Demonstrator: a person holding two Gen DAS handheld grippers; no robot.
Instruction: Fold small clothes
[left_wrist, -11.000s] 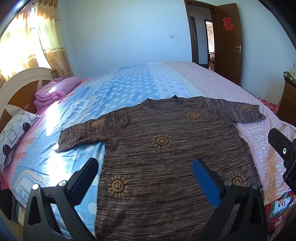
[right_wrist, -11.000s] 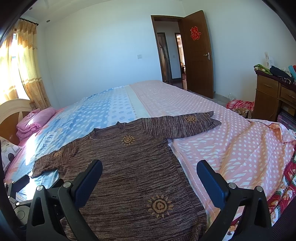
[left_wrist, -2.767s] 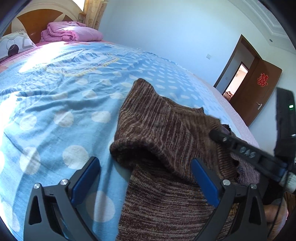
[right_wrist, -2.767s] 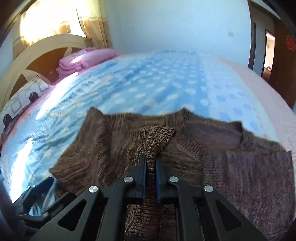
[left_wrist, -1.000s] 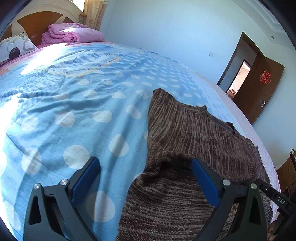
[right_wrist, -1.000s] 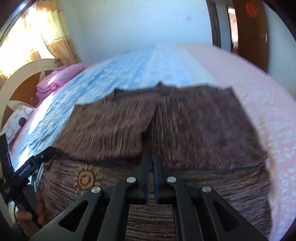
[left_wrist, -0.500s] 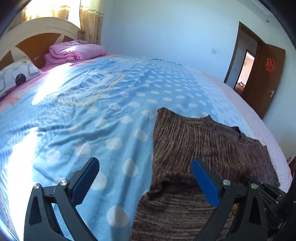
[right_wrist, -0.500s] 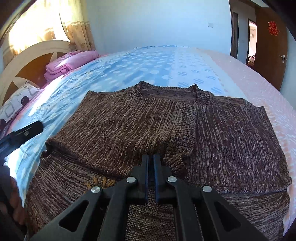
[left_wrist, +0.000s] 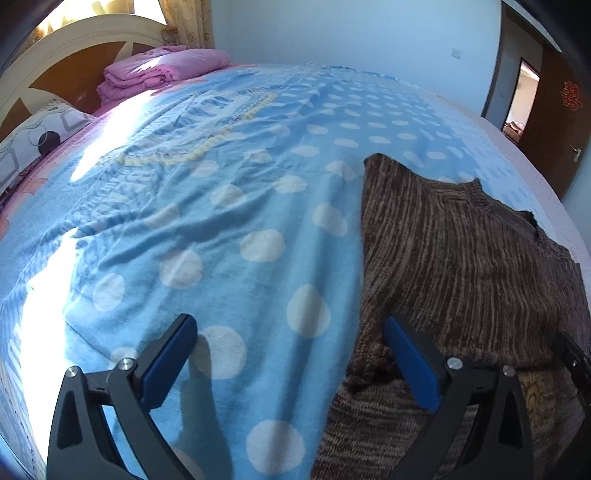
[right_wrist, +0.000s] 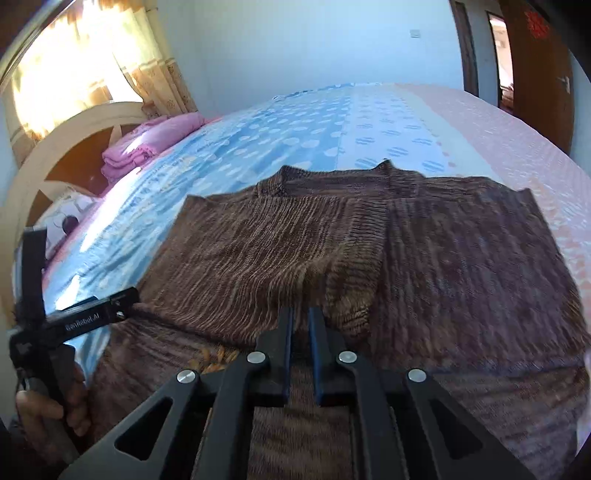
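On the bed (left_wrist: 258, 192), sweater (right_wrist: 424, 266) has both sleeves folded in. Left gripper (left_wrist: 291, 360) jaws apart; right gripper (right_wrist: 300, 314) jaws nearly together, nothing visibly clamped. Soft, floppy knit: best gripped at hem corners.

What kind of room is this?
It looks like a bedroom. There's a big bed with a headboard, a pillow and a folded pink blanket. A brown sweater lies on the bed, and a door stands open.

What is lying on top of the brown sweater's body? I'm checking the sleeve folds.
Both sleeves lie folded across the sweater, cuffs meeting mid-chest. They cover the chest, so any pattern beneath is hidden.
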